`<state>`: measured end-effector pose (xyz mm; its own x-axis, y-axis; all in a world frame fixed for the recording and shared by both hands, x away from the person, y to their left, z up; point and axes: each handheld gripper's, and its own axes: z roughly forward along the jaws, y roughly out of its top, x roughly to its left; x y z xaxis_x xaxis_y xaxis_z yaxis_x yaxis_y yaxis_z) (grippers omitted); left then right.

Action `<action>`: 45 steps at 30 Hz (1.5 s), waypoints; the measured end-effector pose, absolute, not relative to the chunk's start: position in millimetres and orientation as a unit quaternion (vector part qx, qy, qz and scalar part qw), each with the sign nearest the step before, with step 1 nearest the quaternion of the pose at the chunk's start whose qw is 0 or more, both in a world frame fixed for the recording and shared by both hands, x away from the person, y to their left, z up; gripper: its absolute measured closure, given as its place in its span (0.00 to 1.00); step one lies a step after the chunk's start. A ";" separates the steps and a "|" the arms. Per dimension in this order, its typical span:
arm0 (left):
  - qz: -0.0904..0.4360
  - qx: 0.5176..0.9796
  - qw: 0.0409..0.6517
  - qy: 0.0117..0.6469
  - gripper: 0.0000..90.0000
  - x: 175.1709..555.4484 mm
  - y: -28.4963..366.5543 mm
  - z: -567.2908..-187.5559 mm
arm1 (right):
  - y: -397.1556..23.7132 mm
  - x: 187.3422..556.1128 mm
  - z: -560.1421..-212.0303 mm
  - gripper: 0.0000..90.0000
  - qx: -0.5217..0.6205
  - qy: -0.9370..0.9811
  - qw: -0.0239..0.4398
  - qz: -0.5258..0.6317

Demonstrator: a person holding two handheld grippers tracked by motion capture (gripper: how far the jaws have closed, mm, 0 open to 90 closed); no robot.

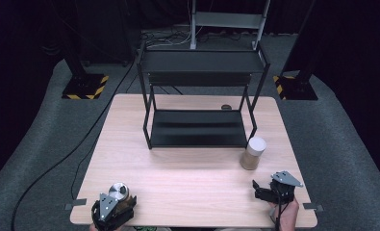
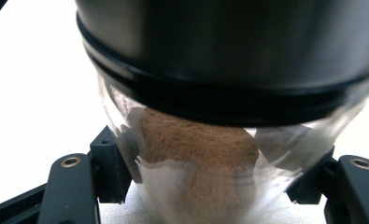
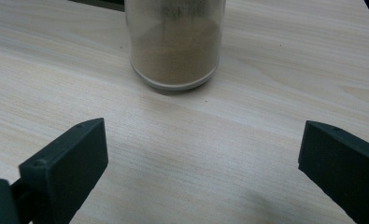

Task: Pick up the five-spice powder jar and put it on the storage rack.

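My left gripper (image 1: pixel 117 198) sits at the table's near left corner, shut on a glass jar (image 1: pixel 119 190) with a silver metal lid. In the left gripper view the jar (image 2: pixel 196 154) holds brown powder, and both black pads (image 2: pixel 109 168) press on its glass wall below the lid. A second jar (image 1: pixel 253 153), white-lidded and full of tan powder, stands upright near the right side of the table. My right gripper (image 1: pixel 267 189) rests just in front of it, open. In the right gripper view that jar (image 3: pixel 174 46) stands ahead of the wide-apart jaws, with bare wood between them (image 3: pixel 201 158).
A black two-tier metal rack (image 1: pixel 199 126) stands on the light wooden table (image 1: pixel 192 178) at the middle back, with its lower shelf just left of the white-lidded jar. A small dark round disc (image 1: pixel 226 107) lies behind the rack. Cables run over the grey floor on the left.
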<state>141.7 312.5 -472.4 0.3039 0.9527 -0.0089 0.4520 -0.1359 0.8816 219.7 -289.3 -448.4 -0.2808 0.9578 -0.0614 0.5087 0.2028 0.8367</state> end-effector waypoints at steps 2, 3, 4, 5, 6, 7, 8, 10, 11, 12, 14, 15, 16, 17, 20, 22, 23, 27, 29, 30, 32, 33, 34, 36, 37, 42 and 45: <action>0.301 0.692 0.417 0.507 0.35 141.9 311.9 -470.7 | -289.1 219.7 -448.4 0.00 0.515 0.712 0.307 0.365; 0.301 0.693 0.417 0.505 0.35 142.2 311.8 -469.9 | -289.2 219.7 -448.4 0.00 0.515 0.712 0.308 0.365; 0.302 0.694 0.417 0.503 0.35 142.3 310.9 -468.5 | -289.2 219.8 -448.4 0.00 0.515 0.712 0.308 0.365; 0.303 0.695 0.416 0.502 0.35 142.6 310.5 -467.5 | -289.2 219.6 -448.4 0.00 0.515 0.712 0.307 0.365; 0.302 0.695 0.417 0.502 0.35 143.2 309.9 -466.2 | -289.3 219.6 -448.4 0.00 0.516 0.711 0.307 0.366; 0.302 0.695 0.418 0.501 0.35 143.6 309.9 -465.4 | -289.4 219.6 -448.4 0.00 0.516 0.711 0.307 0.366; 0.301 0.697 0.417 0.499 0.35 144.6 309.5 -463.6 | -289.5 219.7 -448.3 0.00 0.516 0.711 0.306 0.366; 0.301 0.698 0.417 0.497 0.35 146.0 308.4 -461.7 | -289.6 219.7 -448.4 0.01 0.516 0.711 0.306 0.366; 0.301 0.698 0.419 0.497 0.35 146.9 307.9 -460.9 | -289.6 219.5 -448.5 0.01 0.516 0.711 0.306 0.366; 0.300 0.699 0.420 0.496 0.35 147.7 307.6 -459.9 | -289.7 219.5 -448.6 0.01 0.516 0.711 0.306 0.367; 0.299 0.699 0.421 0.494 0.35 149.3 307.2 -458.3 | -289.7 219.5 -448.6 0.01 0.516 0.711 0.306 0.367; 0.299 0.700 0.421 0.494 0.35 150.2 306.7 -457.5 | -289.6 219.6 -448.5 0.01 0.516 0.711 0.306 0.367; 0.300 0.700 0.421 0.493 0.35 151.1 306.0 -456.6 | -289.6 219.8 -448.4 0.01 0.516 0.711 0.306 0.366; 0.300 0.700 0.422 0.492 0.35 152.0 305.4 -456.0 | -289.6 219.9 -448.4 0.01 0.516 0.711 0.306 0.366; 0.300 0.703 0.423 0.488 0.35 154.9 303.4 -453.8 | -289.6 219.9 -448.3 0.01 0.516 0.712 0.306 0.366; 0.299 0.704 0.423 0.486 0.35 157.0 301.8 -452.5 | -289.8 219.7 -448.5 0.01 0.516 0.711 0.306 0.367; 0.299 0.705 0.422 0.484 0.35 157.9 301.2 -451.8 | -289.8 219.7 -448.5 0.01 0.516 0.711 0.306 0.367; 0.298 0.708 0.424 0.480 0.35 161.1 299.0 -450.2 | -289.9 219.7 -448.4 0.01 0.516 0.711 0.306 0.367; 0.298 0.710 0.424 0.478 0.35 163.2 297.6 -449.4 | -290.0 219.9 -448.3 0.01 0.516 0.711 0.305 0.367; 0.298 0.711 0.424 0.476 0.35 164.5 296.9 -449.1 | -290.0 220.0 -448.3 0.01 0.516 0.711 0.305 0.367; 0.297 0.712 0.424 0.474 0.35 166.9 295.5 -448.3 | -290.0 220.0 -448.2 0.01 0.516 0.712 0.305 0.366; 0.295 0.714 0.424 0.473 0.35 168.3 295.0 -447.8 | -289.9 220.0 -448.2 0.01 0.516 0.712 0.305 0.366; 0.295 0.714 0.424 0.472 0.35 169.3 294.2 -447.7 | -289.8 220.0 -448.2 0.01 0.516 0.712 0.305 0.366; 0.294 0.716 0.424 0.470 0.35 171.5 293.1 -447.1 | -289.6 220.1 -448.1 0.01 0.516 0.712 0.305 0.365; 0.294 0.717 0.424 0.469 0.35 172.4 292.6 -447.0 | -289.6 220.1 -448.3 0.01 0.515 0.712 0.306 0.365; 0.293 0.718 0.425 0.467 0.35 176.1 290.6 -445.8 | -289.4 220.6 -447.8 0.01 0.516 0.713 0.305 0.364; 0.292 0.719 0.425 0.465 0.35 178.4 289.3 -445.1 | -289.1 220.8 -447.6 0.01 0.516 0.714 0.305 0.363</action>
<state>178.4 289.3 -445.1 0.3965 0.9177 0.0243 0.4217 -0.2056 0.8831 220.8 -289.1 -447.6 -0.2824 0.9574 -0.0601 0.5148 0.2041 0.8327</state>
